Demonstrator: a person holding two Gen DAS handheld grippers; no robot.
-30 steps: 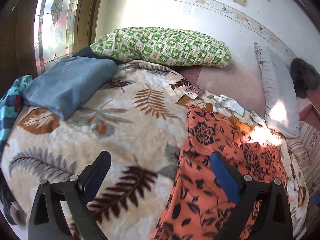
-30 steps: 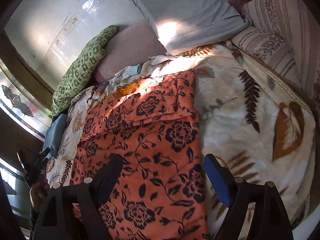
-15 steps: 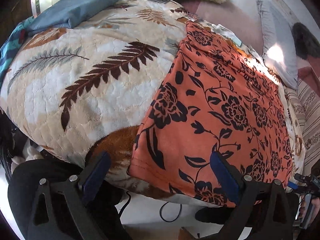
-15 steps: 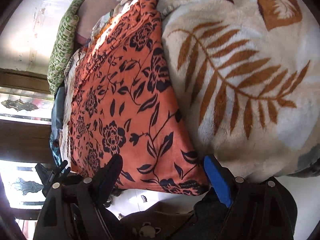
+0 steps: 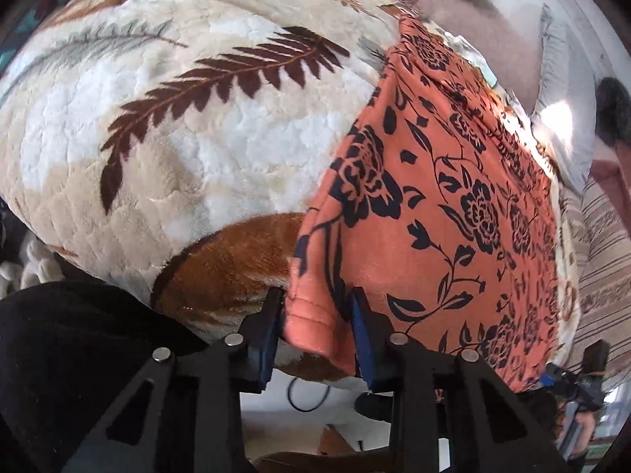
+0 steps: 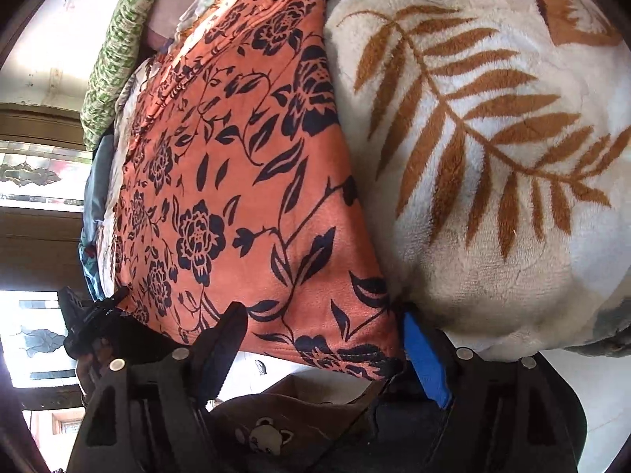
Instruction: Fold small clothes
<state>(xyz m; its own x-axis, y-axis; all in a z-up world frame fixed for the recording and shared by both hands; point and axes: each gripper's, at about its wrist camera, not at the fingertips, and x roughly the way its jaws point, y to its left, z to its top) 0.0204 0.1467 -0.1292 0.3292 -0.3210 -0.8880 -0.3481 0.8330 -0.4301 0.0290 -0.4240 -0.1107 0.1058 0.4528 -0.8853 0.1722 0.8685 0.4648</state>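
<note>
Orange floral garment (image 5: pixel 445 213) lies flat on the leaf-print blanket (image 5: pixel 189 126), its hem overhanging the bed edge. Your left gripper (image 5: pixel 315 319) pinches one hem corner; your right gripper (image 6: pixel 319 339) straddles the other, jaws wide. Lifting now would skew the fold.

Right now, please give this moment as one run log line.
left gripper: shut on orange floral garment corner | right gripper: open, straddling other corner | garment flat on leaf blanket

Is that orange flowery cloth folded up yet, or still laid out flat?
Spread flat: the orange floral garment lies open along the leaf-print blanket, its near hem hanging over the edge.
</note>
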